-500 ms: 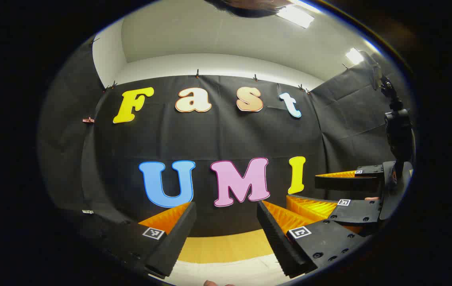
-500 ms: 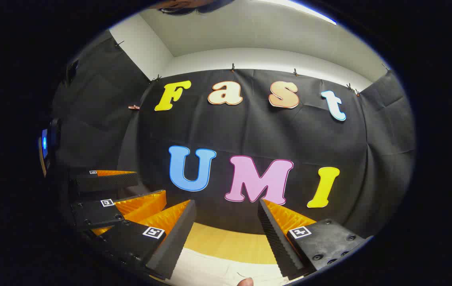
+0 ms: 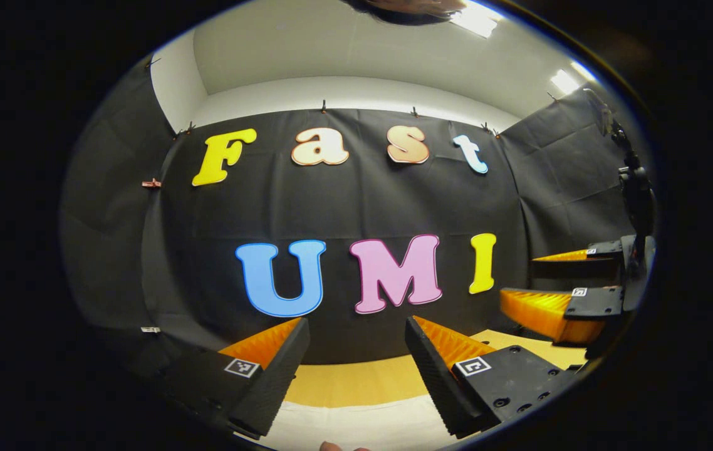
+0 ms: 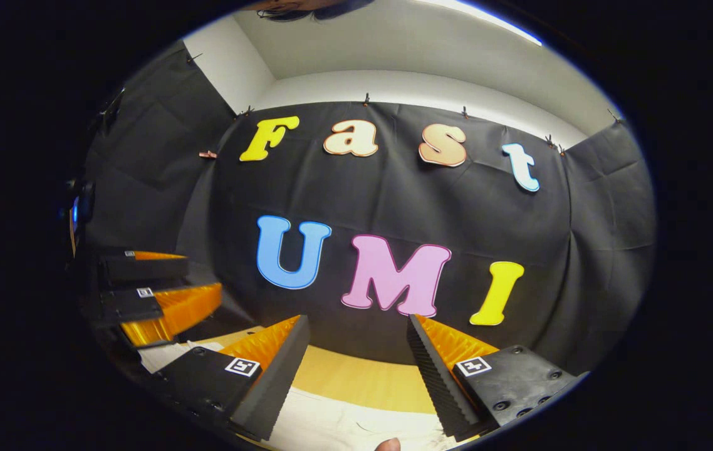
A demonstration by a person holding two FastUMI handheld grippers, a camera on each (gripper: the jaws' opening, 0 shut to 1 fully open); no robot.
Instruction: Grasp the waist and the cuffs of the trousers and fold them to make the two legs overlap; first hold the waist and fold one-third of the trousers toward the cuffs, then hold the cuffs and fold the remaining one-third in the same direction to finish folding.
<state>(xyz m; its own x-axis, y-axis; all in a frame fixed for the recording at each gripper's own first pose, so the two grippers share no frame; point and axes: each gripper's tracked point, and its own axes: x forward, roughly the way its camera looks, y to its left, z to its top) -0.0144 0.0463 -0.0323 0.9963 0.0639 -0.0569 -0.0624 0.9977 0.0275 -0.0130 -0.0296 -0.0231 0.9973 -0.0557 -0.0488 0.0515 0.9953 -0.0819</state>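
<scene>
Trousers (image 4: 344, 426) lie below the right gripper's (image 4: 356, 351) parted jaws, untouched.

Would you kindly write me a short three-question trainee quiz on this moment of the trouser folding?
1. True or false: the left gripper is shut on the trousers.
2. What colour is the tabletop beyond the pale cloth?
A. yellow wood
B. blue
C. red
3. Fill in: in the right gripper view, the right gripper has its fingers spread ____ above the trousers.

Key: 1 false; 2 A; 3 apart.
</scene>
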